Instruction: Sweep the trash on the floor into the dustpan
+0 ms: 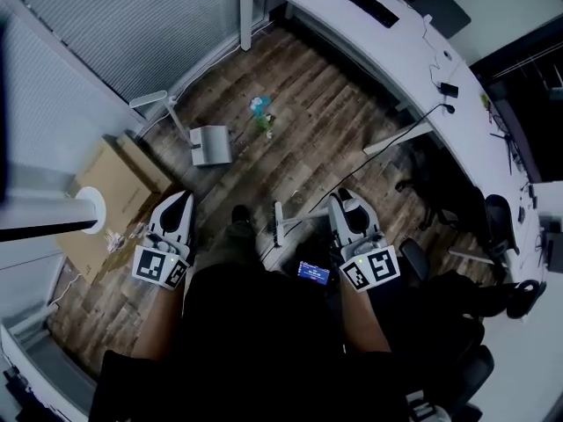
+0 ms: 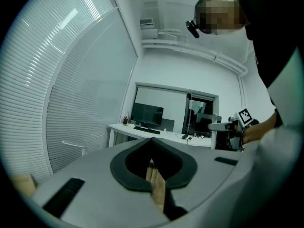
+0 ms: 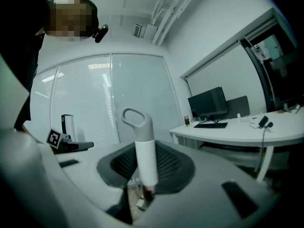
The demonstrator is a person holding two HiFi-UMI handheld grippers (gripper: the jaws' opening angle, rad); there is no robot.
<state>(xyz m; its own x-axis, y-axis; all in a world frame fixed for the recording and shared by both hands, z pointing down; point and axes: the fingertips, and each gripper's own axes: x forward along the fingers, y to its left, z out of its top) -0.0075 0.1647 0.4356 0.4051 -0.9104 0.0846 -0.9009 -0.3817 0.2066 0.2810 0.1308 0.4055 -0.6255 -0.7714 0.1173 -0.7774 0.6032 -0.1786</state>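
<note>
**Right claw on broom handle, left claw shut and empty**

Left claw (image 2: pixel 152 141): jaws fully together, nothing between them, pointing level.
Right claw (image 3: pixel 147 144): clamped on an upright white broom handle (image 3: pixel 145 165), with the grey loop end above the jaws.
Cardboard box (image 1: pixel 110 187) lies on the floor just left of the left claw.
Dustpan (image 1: pixel 211 145) sits on the wood floor (image 1: pixel 317 139) ahead of the left claw, well apart from it, its long handle leaning off to the left.
Trash (image 1: pixel 261 114), blue and green bits, lies further ahead, past the dustpan and clear of it, roughly between the two claws' lines.
White desk (image 1: pixel 387 47) curves away ahead-right of the right claw.
</note>
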